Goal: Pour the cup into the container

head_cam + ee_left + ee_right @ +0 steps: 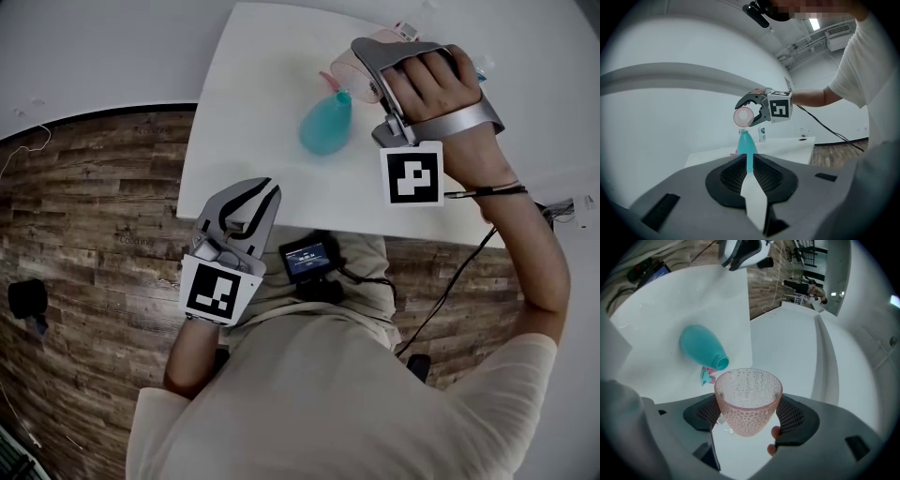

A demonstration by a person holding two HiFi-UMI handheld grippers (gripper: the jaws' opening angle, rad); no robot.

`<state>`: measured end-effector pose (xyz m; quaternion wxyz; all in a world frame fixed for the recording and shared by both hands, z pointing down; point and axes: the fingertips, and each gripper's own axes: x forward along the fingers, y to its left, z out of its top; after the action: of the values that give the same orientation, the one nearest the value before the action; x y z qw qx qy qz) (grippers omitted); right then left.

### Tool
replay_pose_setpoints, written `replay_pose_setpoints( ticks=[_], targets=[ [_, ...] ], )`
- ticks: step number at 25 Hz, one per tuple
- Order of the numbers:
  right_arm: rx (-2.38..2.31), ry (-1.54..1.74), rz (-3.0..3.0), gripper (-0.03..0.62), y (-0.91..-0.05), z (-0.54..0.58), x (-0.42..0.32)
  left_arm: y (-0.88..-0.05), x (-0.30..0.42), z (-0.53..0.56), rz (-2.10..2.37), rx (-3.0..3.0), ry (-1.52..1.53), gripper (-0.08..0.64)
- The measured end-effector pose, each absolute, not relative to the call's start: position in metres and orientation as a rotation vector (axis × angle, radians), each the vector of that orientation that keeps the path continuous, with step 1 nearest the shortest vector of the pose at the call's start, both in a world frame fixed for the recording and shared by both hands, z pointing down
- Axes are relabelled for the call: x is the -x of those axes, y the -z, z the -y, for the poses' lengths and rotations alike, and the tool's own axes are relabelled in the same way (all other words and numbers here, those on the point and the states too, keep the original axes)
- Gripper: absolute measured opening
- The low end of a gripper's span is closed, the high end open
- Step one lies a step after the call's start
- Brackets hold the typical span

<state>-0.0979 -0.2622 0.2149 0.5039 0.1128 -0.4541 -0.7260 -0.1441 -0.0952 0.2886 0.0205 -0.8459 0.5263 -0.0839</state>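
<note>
above the white table (248, 141), toward its far side, the right gripper (749, 414) has its jaws spread wide and clamped on the two sides of the pink dimpled cup (748, 397), pads pressed against its lower body. the cup is off the table and tipped well over. from the left gripper view its round mouth faces back toward the person, just above the neck of the teal bottle (326, 124) that serves as the container. that bottle stands upright on the table with its small mouth open, and a little pink piece (708, 376) lies beside it. no stream shows, and i cannot tell whether anything is in the cup. the left gripper (746, 164) waits near the table's near edge, jaws drawn together on nothing, well apart from the bottle. the step in hand looks like the pour itself, and the bottle's narrow opening is the hard part. the cup's lowest lip should sit directly over that mouth and close to it before tipping further. the roll should be slow, so the flow is thin and does not overshoot onto the table. the grip is low on a tapered cup, so steady pressure matters. the bottle looks light and tall, and a knock from the cup's rim could topple it.
</note>
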Motion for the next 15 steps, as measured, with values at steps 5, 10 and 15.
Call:
replay_pose_setpoints(
  ticks=[5, 10, 15],
  targets=[
    [-0.406, 1.55, 1.429, 0.371, -0.205, 0.263, 0.088, -0.278, 0.158, 0.1, -1.688, 2.571, 0.245, 0.04],
    [-0.54, 1.264, 1.82, 0.371, -0.192, 0.261, 0.073, -0.264, 0.167, 0.106, -1.735, 2.515, 0.202, 0.04],
    [-0.64, 1.086, 2.069, 0.371, -0.182, 0.252, 0.057, -0.253, 0.168, 0.108, -1.76, 2.469, 0.156, 0.04]
  ],
)
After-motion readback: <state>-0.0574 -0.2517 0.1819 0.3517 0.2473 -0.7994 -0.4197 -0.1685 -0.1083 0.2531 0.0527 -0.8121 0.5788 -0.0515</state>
